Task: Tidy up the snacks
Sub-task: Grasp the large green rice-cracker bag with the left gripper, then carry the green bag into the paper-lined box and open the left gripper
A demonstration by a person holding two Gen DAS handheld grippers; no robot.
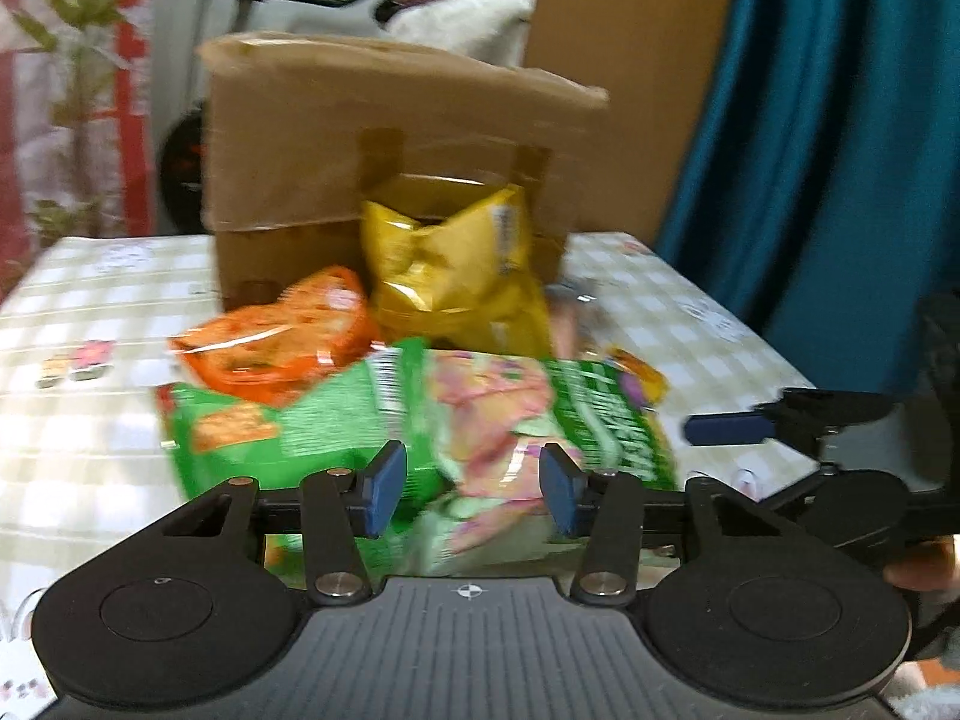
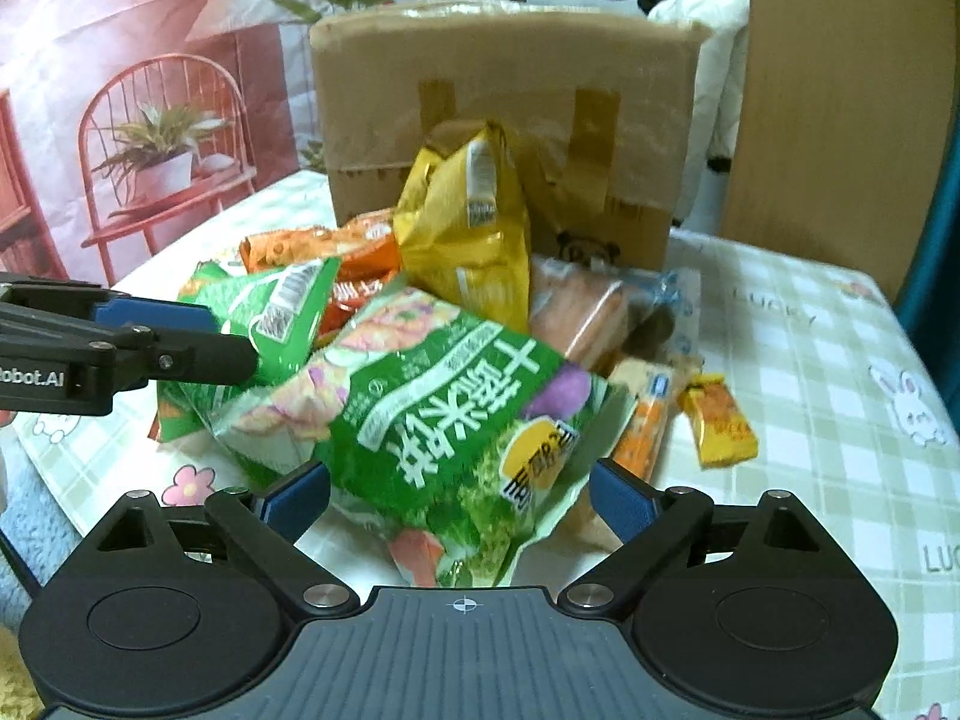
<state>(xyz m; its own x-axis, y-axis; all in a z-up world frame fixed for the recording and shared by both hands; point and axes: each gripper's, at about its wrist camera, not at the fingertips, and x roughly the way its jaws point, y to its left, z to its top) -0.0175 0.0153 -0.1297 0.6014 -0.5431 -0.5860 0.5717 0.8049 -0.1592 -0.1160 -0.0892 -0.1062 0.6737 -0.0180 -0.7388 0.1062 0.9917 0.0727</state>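
The right gripper (image 2: 459,495) has its jaws wide apart around the big green bag (image 2: 420,408), which lies long-ways slanting up to the left on the bench (image 2: 810,360). The left gripper (image 1: 471,489) has its jaws apart too, at the same bag (image 1: 480,420). Only the right view shows one small yellow packet (image 2: 717,420) and one bread pack (image 2: 594,312); both show one gold bag (image 2: 468,228), one orange bag (image 1: 282,336) and one cardboard box (image 1: 390,138).

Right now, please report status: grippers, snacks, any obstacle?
Left gripper and right gripper open, flanking big green bag. Snacks piled, none boxed. Cardboard box behind, closed side facing.
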